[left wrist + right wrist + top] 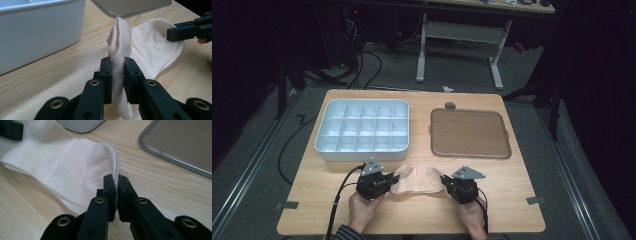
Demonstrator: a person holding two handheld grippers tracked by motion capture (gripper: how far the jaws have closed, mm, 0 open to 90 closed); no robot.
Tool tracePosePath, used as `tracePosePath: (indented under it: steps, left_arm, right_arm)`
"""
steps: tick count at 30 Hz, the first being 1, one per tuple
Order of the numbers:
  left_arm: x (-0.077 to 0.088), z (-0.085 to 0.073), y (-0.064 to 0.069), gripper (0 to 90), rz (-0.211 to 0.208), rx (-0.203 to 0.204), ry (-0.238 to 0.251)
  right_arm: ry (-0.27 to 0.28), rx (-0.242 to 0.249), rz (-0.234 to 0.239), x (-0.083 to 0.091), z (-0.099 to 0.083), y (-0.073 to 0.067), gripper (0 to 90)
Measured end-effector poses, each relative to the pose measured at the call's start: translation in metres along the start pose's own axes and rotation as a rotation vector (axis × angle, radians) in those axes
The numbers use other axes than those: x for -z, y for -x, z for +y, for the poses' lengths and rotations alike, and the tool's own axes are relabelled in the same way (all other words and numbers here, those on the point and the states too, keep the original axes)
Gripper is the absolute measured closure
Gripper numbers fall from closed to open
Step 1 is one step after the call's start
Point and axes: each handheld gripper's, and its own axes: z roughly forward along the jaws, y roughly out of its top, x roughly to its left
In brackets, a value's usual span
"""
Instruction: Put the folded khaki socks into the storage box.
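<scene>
From above, I am holding a cream sock (pixel 418 180) between my left gripper (pixel 388 181) and right gripper (pixel 446 181), on the table (pixel 412 215) in front of the divided box (pixel 362 127). In the left gripper view, my jaws are pinching its ribbed end. In the right gripper view, my jaws are clamping its other edge, the tray (pixel 185 142) lying beyond them.

Far left on my wooden table (pixel 492 205) sits a white compartment box (pixel 362 130); far right lies a flat brown tray (pixel 469 133), a small grey disc (pixel 450 105) just beyond it.
</scene>
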Motion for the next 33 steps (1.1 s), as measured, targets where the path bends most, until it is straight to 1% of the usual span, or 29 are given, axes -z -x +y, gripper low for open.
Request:
tracePosePath:
  steps: [5, 9, 11, 17, 18, 22, 25, 27, 28, 30, 32, 33]
  left_arm:
    - [-0.007, 0.0, 0.002, 78.7, -0.001, 0.008, -0.002]
    - [-0.012, 0.0, 0.002, 78.4, 0.008, -0.006, -0.012]
    - [-0.016, -0.001, 0.002, 78.1, 0.024, -0.013, -0.018]
    - [-0.023, -0.005, 0.001, 77.0, 0.064, -0.03, -0.038]
    - [-0.023, -0.005, 0.001, 76.7, 0.072, -0.033, -0.042]
    - [-0.024, -0.008, 0.0, 74.9, 0.094, -0.033, -0.048]
    - [-0.023, -0.01, -0.002, 71.7, 0.122, -0.031, -0.05]
    - [-0.023, -0.011, -0.003, 66.8, 0.145, -0.034, -0.054]
    - [-0.023, -0.012, -0.003, 63.5, 0.169, -0.047, -0.056]
    - [-0.023, -0.013, -0.002, 59.3, 0.19, -0.068, -0.057]
    - [-0.025, -0.014, -0.002, 56.3, 0.193, -0.068, -0.072]
    - [-0.026, -0.015, -0.002, 55.3, 0.205, -0.077, -0.079]
  right_arm:
    - [-0.007, -0.019, -0.012, 0.001, -0.003, 0.005, 86.6]
    - [-0.012, -0.019, -0.018, 0.001, -0.005, 0.008, 86.6]
    - [-0.018, -0.026, -0.017, -0.001, -0.006, 0.01, 86.5]
    - [-0.039, -0.028, -0.017, -0.007, -0.01, 0.011, 86.3]
    - [-0.045, -0.035, -0.018, -0.009, -0.01, 0.011, 86.2]
    - [-0.053, -0.028, -0.019, -0.013, -0.011, 0.011, 85.8]
    - [-0.053, -0.029, -0.019, -0.015, -0.011, 0.011, 85.2]
    - [-0.055, -0.035, -0.02, -0.015, -0.011, 0.011, 83.9]
    - [-0.055, -0.033, -0.021, -0.015, -0.011, 0.012, 82.8]
    - [-0.056, -0.036, -0.027, -0.015, -0.011, 0.012, 80.4]
    - [-0.055, -0.042, -0.032, -0.015, -0.011, 0.012, 77.9]
    - [-0.056, -0.043, -0.035, -0.015, -0.011, 0.013, 76.5]
